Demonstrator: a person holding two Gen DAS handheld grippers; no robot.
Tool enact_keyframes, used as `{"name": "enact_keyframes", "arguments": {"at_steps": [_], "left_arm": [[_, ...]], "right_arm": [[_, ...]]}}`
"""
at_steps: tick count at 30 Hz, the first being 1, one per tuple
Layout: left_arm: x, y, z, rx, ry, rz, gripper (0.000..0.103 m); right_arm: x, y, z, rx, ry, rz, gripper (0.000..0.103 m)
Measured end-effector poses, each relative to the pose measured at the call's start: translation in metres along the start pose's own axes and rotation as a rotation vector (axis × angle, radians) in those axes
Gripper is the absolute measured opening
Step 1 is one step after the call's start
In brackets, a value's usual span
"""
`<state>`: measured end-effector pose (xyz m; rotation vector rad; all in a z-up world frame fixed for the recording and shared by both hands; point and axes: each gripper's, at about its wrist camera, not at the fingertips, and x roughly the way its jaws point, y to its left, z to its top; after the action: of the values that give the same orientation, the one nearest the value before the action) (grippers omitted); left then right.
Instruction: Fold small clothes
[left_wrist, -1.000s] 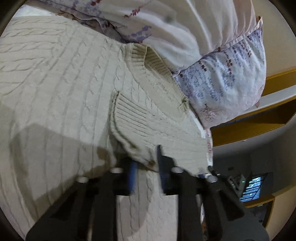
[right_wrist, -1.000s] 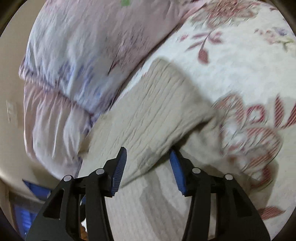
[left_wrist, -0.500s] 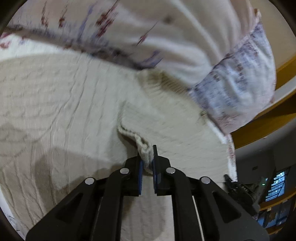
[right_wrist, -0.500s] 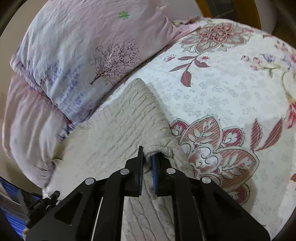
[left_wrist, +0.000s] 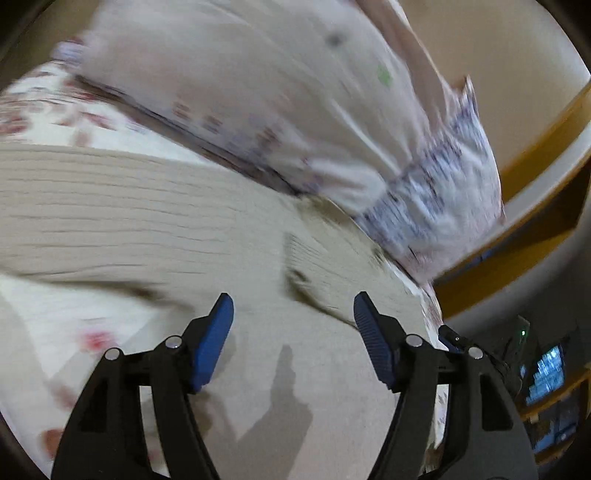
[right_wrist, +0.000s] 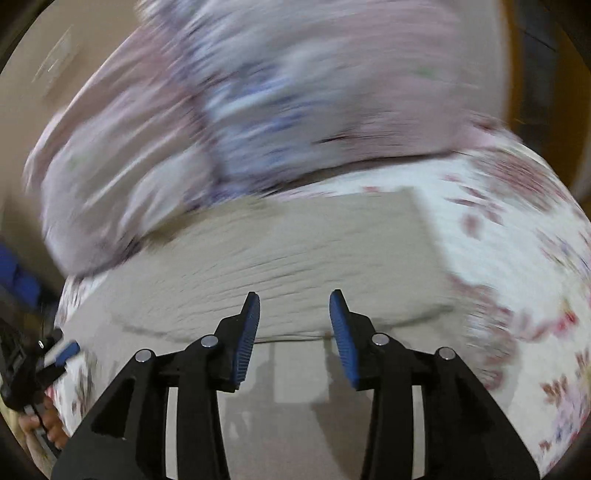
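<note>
A beige cable-knit sweater (left_wrist: 155, 221) lies on the floral bedspread, folded over on itself; it also fills the middle of the right wrist view (right_wrist: 295, 251). My left gripper (left_wrist: 293, 314) is open and empty just above the sweater's near part. My right gripper (right_wrist: 294, 314) is open and empty over the sweater's near folded edge. Both views are blurred by motion. The left gripper shows at the left edge of the right wrist view (right_wrist: 55, 354).
Pale floral pillows (left_wrist: 295, 110) lie right behind the sweater, also in the right wrist view (right_wrist: 258, 110). The floral bedspread (right_wrist: 517, 258) spreads to the right. A wooden bed frame (left_wrist: 535, 229) and a dark room with a lit screen (left_wrist: 546, 373) are at far right.
Both grippers were shut on sweater fabric half a second ago. Both have opened and let it go, and the sweater now lies folded flat. Both cameras are moving.
</note>
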<state>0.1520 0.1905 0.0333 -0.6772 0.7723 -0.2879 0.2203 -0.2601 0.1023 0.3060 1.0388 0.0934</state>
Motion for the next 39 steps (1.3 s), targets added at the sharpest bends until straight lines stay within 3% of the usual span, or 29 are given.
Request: {"name": "enact_keyframes", "arguments": {"at_steps": [4,8,11,12,14,20,23,30,33,39], "left_arm": [[-0.053,0.044,0.002,-0.110,-0.091,0.068,0.067],[-0.101,0.095,0.005,-0.258,-0.172,0.141,0.067],[-0.118,0.122,0.006,-0.345,-0.207,0.175,0.066],[-0.120,0.129,0.006,-0.367,-0.213,0.177,0.066],[-0.120,0.139,0.007,-0.423,-0.225,0.181,0.066],[-0.127,0.169,0.020,-0.538,-0.294,0.207,0.065],[-0.129,0.180,0.027,-0.583,-0.311,0.222,0.053],[-0.125,0.201,0.031,-0.649,-0.294,0.217,0.008],[-0.127,0.192,0.034,-0.632,-0.328,0.204,0.005],[-0.126,0.119,0.069,-0.442,-0.394,0.089,0.005]], "right_arm": [[0.040,0.056,0.002,-0.126,0.066,0.061,0.041],[0.069,0.099,0.000,-0.204,0.079,0.091,0.041],[0.084,0.117,-0.007,-0.247,0.107,0.086,0.041],[0.099,0.124,-0.014,-0.275,0.179,0.073,0.043],[0.099,0.137,-0.023,-0.351,0.142,0.019,0.044],[0.089,0.117,-0.020,-0.206,0.199,0.142,0.048],[0.083,0.110,-0.022,-0.179,0.201,0.164,0.049],[0.073,0.102,-0.025,-0.149,0.201,0.209,0.053],[0.064,0.094,-0.021,-0.137,0.191,0.214,0.053],[0.050,0.075,-0.016,-0.117,0.140,0.204,0.057]]}}
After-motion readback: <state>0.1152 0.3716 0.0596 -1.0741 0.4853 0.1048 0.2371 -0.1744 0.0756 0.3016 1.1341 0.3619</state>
